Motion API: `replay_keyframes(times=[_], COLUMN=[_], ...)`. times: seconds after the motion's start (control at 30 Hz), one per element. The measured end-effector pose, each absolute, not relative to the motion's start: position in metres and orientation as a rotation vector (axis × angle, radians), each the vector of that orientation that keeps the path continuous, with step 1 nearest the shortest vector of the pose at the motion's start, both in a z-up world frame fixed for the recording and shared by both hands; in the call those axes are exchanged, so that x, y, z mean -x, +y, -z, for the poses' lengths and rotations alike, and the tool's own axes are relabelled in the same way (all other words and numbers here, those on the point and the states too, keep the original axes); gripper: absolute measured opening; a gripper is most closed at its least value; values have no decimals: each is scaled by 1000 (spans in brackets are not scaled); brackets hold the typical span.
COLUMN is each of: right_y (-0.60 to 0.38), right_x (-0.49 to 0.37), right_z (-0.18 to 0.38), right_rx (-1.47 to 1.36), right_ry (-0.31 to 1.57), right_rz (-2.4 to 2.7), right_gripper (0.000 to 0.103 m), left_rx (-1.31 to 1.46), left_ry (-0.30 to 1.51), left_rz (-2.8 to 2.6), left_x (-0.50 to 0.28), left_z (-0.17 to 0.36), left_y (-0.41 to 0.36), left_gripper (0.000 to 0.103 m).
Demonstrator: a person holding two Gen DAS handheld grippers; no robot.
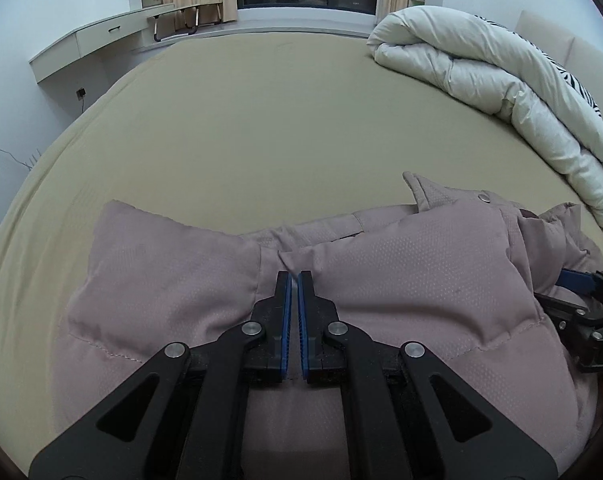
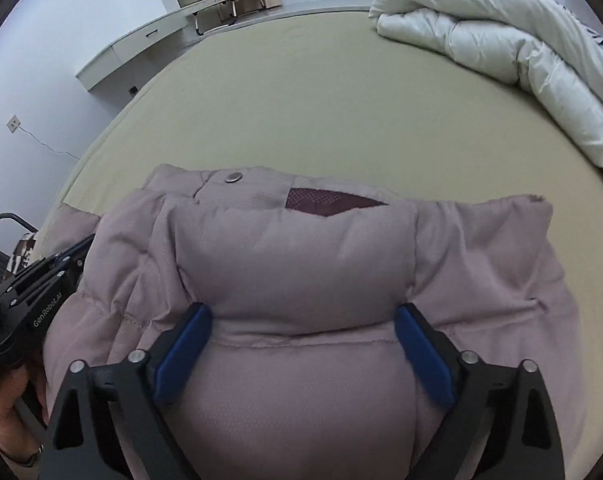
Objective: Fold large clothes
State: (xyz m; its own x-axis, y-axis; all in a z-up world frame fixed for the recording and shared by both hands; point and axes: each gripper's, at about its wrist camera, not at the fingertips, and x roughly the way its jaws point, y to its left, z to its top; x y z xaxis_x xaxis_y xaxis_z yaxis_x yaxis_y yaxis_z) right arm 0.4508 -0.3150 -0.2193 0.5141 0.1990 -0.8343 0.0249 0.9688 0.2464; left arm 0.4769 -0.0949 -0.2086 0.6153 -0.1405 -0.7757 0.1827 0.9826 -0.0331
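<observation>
Left gripper [image 1: 294, 280] clenched, nothing visibly pinched, tips low over the puffer jacket [image 1: 401, 272]. Right gripper [image 2: 303, 316] spread wide astride a padded fold. Jacket bunched on the bed [image 1: 261, 120], long axis crosswise, snap collar [image 2: 233, 178] beyond; right nearer.

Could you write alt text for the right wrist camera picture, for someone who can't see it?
A wide-open right gripper straddles a puffy fold of a mauve padded jacket lying on a bed. A rolled white duvet lies at the far right.
</observation>
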Motion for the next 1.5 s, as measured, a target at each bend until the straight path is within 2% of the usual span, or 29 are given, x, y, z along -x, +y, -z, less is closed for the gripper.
replay_keyframes(times=[0.4,0.53,0.6,0.7,0.8,0.9,1.03,1.23,1.33,1.4,1.5], right_y=[-323,-324,-325,-330,-352,-380,-387,-398,-391,-376,-326], right_x=[-457,-446,-425,-398,-409,-409,-419,-427,-429,-417,-407], right_z=[253,229,201,178,209,230,249,254,238,207,158], right_rx=[-205,-217,-226,-178,-129,-264,-300,-341,-305,-287,-218], right_ry=[945,962,898,796,910,890,894,905,960,905,773], right_rz=[-101,-117,-101,-34,89,83,81,67,112,112,-2], right_gripper=[103,100,96,96,98,98,101,103,102,86,86], left_rx=[79,32,-7,-25,27,61,14,100,107,82,68], left_ry=[892,889,819,724,822,869,866,875,908,879,803], left_rz=[239,206,145,19,-25,1,-11,35,47,55,118], left_x=[-507,-486,-465,-443,-461,-477,-490,-505,-506,-495,-466], left_z=[263,237,216,200,226,248,263,285,280,260,232], left_y=[-87,-74,-64,-39,-18,-18,-36,-24,-19,-23,-29], left_gripper=[2,3,3,3,3,2,2,2,2,2,3])
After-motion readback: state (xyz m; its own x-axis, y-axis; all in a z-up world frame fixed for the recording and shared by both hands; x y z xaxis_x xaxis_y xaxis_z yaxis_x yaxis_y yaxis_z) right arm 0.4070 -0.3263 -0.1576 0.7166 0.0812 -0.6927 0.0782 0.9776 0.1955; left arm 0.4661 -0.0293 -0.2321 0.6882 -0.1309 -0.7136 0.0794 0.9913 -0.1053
